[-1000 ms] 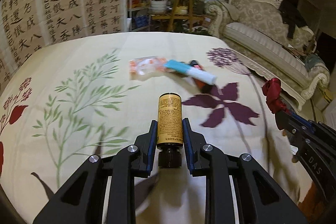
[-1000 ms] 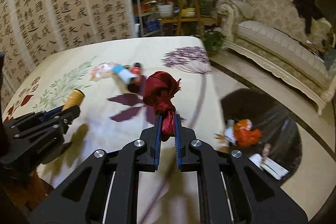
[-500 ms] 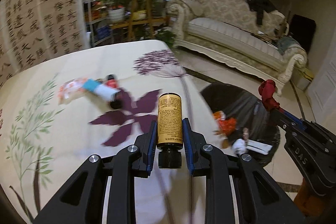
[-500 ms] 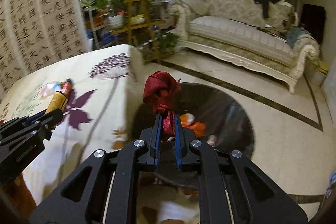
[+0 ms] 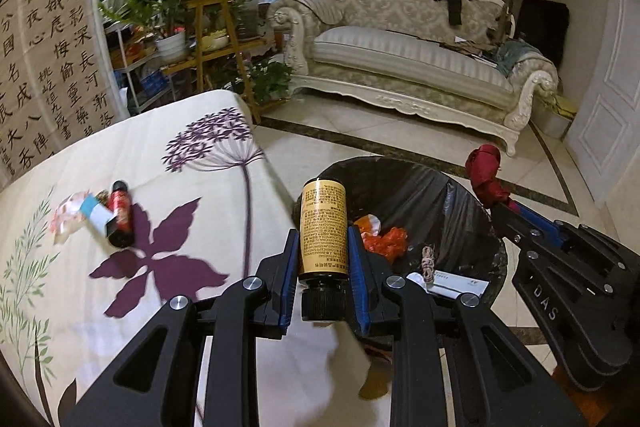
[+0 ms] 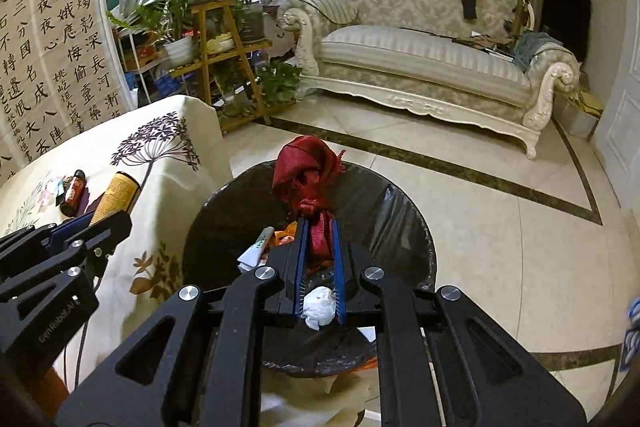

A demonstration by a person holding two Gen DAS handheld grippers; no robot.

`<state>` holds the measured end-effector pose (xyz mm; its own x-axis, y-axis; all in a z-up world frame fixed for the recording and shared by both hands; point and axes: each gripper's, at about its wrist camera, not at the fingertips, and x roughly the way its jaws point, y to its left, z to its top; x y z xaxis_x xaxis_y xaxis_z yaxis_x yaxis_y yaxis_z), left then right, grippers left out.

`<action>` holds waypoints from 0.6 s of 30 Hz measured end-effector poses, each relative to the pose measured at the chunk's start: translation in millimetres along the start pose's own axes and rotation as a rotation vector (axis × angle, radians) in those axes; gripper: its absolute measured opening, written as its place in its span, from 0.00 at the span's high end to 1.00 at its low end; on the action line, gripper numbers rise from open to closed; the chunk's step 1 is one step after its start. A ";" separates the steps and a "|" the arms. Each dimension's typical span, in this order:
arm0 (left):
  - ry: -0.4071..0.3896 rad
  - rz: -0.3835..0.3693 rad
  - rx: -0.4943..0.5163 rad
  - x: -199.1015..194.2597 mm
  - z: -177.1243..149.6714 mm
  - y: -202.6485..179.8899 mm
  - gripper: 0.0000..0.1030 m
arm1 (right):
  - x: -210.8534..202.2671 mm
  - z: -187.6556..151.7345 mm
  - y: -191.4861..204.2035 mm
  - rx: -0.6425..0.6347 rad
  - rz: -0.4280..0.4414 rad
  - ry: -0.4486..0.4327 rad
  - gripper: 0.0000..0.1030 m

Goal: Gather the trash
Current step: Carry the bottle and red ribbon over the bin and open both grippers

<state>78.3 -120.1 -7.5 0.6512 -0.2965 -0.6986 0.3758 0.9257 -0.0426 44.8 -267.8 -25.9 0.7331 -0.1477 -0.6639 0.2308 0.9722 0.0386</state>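
My left gripper (image 5: 323,251): clamped on the yellow bottle (image 5: 323,231), black cap toward me, at the table's edge beside the bin.
My right gripper (image 6: 319,251): jaws narrow, pinching the knotted red cloth (image 6: 308,179) above the bin's mouth.
Trash bin (image 5: 472,211): on the floor against the table, black-lined, holding orange wrappers and paper.
Table (image 5: 168,211): floral cloth; a red bottle (image 5: 120,215) and blue-white wrapper (image 5: 94,213) lie together.
Beyond: cream sofa (image 5: 404,59), potted plants.

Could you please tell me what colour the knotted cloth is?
Dark red cloth, clearest in the right wrist view.
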 end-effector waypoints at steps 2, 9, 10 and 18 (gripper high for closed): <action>0.001 -0.001 0.012 5.4 2.3 -5.0 0.76 | 3.4 0.2 -2.4 0.006 -0.002 0.004 0.89; 0.015 0.007 0.040 24.1 7.6 -15.9 0.76 | 18.4 0.5 -11.4 0.027 -0.004 0.028 0.88; 0.021 0.010 0.044 27.8 7.8 -16.8 0.76 | 20.4 0.5 -12.3 0.031 -0.003 0.031 0.88; 0.060 0.014 0.065 44.3 6.4 -28.2 0.76 | 34.6 -0.4 -19.2 0.051 -0.009 0.055 0.87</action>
<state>100.8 -160.9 -32.7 0.6166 -0.2675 -0.7405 0.4101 0.9120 0.0120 65.4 -291.4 -49.9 0.6948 -0.1451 -0.7044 0.2706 0.9602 0.0691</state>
